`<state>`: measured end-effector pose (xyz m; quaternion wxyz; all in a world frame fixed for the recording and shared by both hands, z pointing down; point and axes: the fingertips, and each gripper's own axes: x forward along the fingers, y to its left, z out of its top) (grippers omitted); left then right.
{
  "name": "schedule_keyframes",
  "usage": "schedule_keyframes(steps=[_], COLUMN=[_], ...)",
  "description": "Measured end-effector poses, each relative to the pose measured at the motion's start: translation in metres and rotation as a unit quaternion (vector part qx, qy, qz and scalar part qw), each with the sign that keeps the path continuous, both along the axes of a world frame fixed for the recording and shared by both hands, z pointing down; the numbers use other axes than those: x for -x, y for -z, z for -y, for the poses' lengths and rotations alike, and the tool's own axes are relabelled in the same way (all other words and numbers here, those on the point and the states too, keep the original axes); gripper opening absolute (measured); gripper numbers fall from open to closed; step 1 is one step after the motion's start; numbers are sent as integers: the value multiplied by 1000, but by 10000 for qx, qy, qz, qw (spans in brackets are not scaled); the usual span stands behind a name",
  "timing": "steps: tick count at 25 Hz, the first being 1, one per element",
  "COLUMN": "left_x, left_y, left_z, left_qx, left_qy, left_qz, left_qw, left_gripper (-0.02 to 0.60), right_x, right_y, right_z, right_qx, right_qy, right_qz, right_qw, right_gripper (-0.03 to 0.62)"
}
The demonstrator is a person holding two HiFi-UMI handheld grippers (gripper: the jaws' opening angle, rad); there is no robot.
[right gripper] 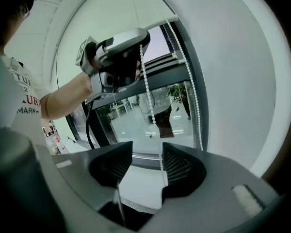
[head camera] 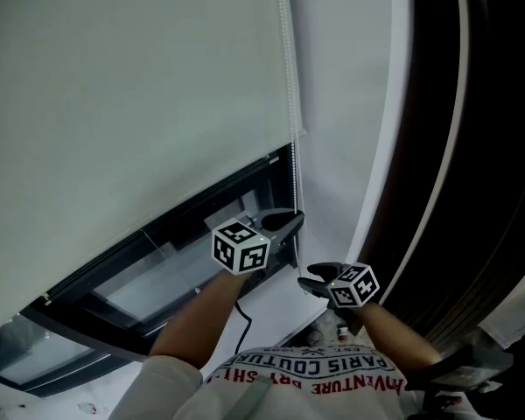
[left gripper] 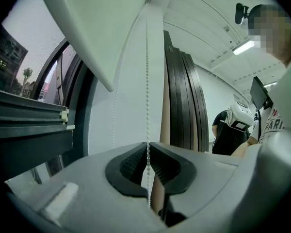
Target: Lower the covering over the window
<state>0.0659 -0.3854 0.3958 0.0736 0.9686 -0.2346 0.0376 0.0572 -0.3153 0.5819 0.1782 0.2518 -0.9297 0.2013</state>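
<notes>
Blind (head camera: 131, 103) hangs over most of the window (head camera: 171, 274), its bottom edge partway down, so a band of glass shows beneath it. The bead chain (head camera: 295, 178) runs down along the blind's right edge in two strands (the right gripper view shows both). My left tool (left gripper: 147, 152) is clenched on one strand: the beads sit pinched between the ribbed pads and the chain rises straight up from them. My right tool (right gripper: 146, 165) is lower and nearer to me, released, its jaws standing well apart. A strand of chain hangs in the gap, close along one pad, and nothing presses on it. To the right of the chain is a strip of white wall (head camera: 341, 103), then dark upright panels (head camera: 472, 147). A black cable (head camera: 242, 322) trails under my left forearm
</notes>
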Motion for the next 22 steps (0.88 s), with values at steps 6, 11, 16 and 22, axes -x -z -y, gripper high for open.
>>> schedule_keyframes(steps=[6,11,16,22], left_x=[-2,-4,-15,-22], left_y=[2,4,7,9], left_z=[-3,-20,-45,-63], left_qx=[-26,-112,-105,-99], left_qy=[-62,-174,-442,-593], left_qz=[-22,-82,-140,-132], left_qw=[10000,9998,9989,9981], left_gripper=[17,17,18,18], right_x=[-23,-29,-18,-4], right_y=[98,213,302,361], right_z=[26,37,36,32], right_qx=[-663,-1617,-2300,-2511], right_qy=[42,-28,149,108], right_qz=[428,877,1207,1753], right_qw=[9969,9829,9656,9519], right_gripper=[206,192,179,122])
